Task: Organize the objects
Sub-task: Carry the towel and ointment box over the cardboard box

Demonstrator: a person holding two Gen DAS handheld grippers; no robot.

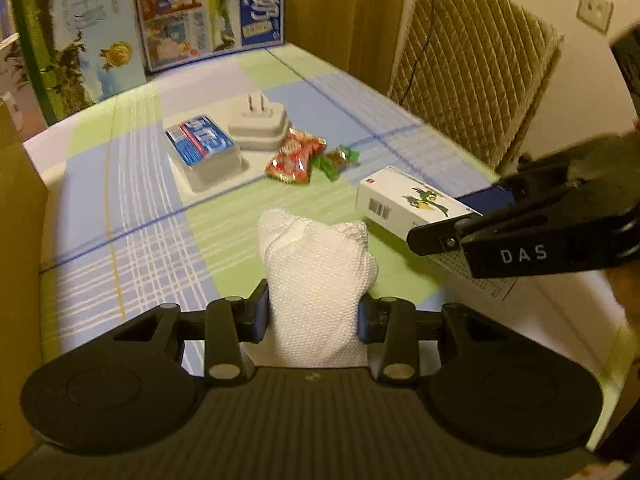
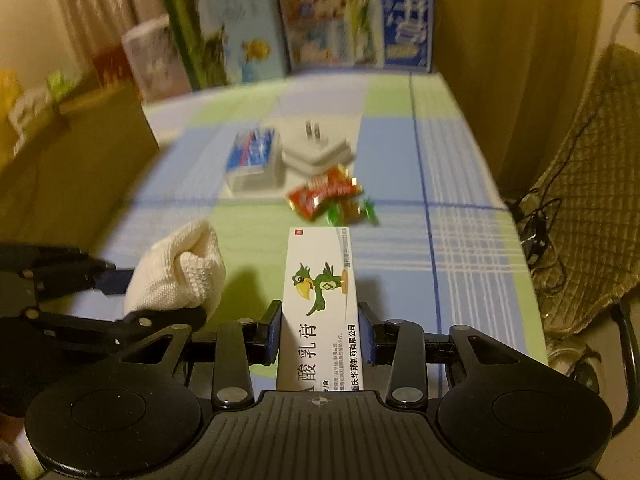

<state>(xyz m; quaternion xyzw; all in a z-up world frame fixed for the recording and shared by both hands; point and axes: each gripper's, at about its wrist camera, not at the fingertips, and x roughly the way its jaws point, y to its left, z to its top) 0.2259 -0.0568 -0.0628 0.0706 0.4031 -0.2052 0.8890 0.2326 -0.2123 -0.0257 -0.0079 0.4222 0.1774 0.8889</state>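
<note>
The left gripper [image 1: 312, 316] pinches a white cloth bundle [image 1: 316, 264] near the front edge of the table [image 1: 120, 184]. It looks soft and light, so hold it round the middle. The right gripper [image 2: 320, 330] squeezes the long sides of a white parrot box [image 2: 320, 300] close beside it. The box looks stiff, light and thin, so a hard squeeze could dent it. Farther in, mid-table, lie a red snack packet [image 1: 294, 158], a green candy [image 1: 338, 158], a white plug [image 1: 260, 126] and a blue-topped box [image 1: 202, 144].
</note>
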